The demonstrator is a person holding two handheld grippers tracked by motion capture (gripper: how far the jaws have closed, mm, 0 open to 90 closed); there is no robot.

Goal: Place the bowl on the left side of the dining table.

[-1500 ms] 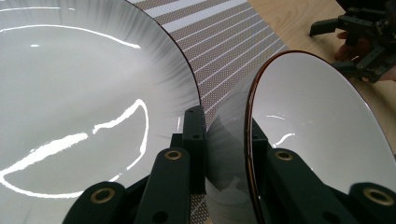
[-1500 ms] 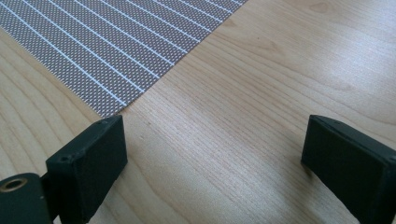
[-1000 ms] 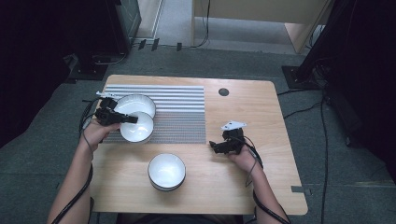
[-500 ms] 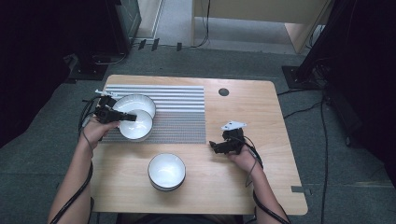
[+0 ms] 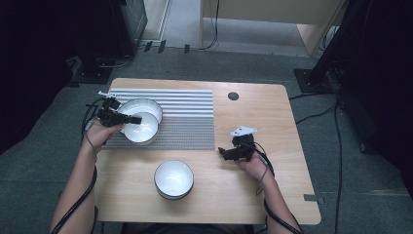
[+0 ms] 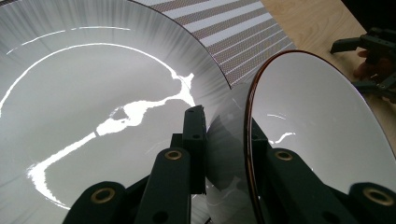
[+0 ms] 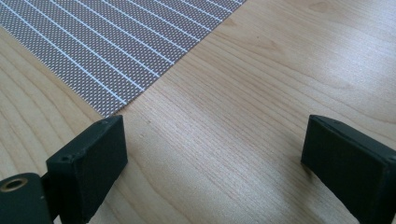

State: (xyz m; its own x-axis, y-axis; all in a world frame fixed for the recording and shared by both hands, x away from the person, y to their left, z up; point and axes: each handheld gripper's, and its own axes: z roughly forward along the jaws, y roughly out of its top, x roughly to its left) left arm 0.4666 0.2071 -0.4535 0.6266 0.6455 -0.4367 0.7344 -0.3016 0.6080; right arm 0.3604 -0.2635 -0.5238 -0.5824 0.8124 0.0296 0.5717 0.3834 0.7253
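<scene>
High view: a small white bowl (image 5: pixel 141 127) is held at its left rim by the left claw (image 5: pixel 130 119), tilted against a larger white bowl (image 5: pixel 140 106) just behind it on the striped mat (image 5: pixel 185 126). In the left gripper view the dark-edged rim of the small bowl (image 6: pixel 322 121) is seen pinched between the two jaws, one inside the wall and one outside, with the larger bowl (image 6: pixel 93 107) lying close beside and beneath it.

A thin, glossy rim is all that is gripped — a slip is judged likely if the bowl is swung quickly or the pinch is eased early, and the bowl could then drop onto the larger one and chip it. A knock between the two rims is also possible, since they are nearly touching.

Both bowls are seen empty, with only glare inside. A third bowl (image 5: pixel 174 179) is seen nearer the person on the bare wooden worktop (image 5: pixel 272 112), well apart from the mat — empty as well.

The right claw (image 5: pixel 223 152) is held spread above the worktop beside the mat's corner, nothing between its jaws.
</scene>
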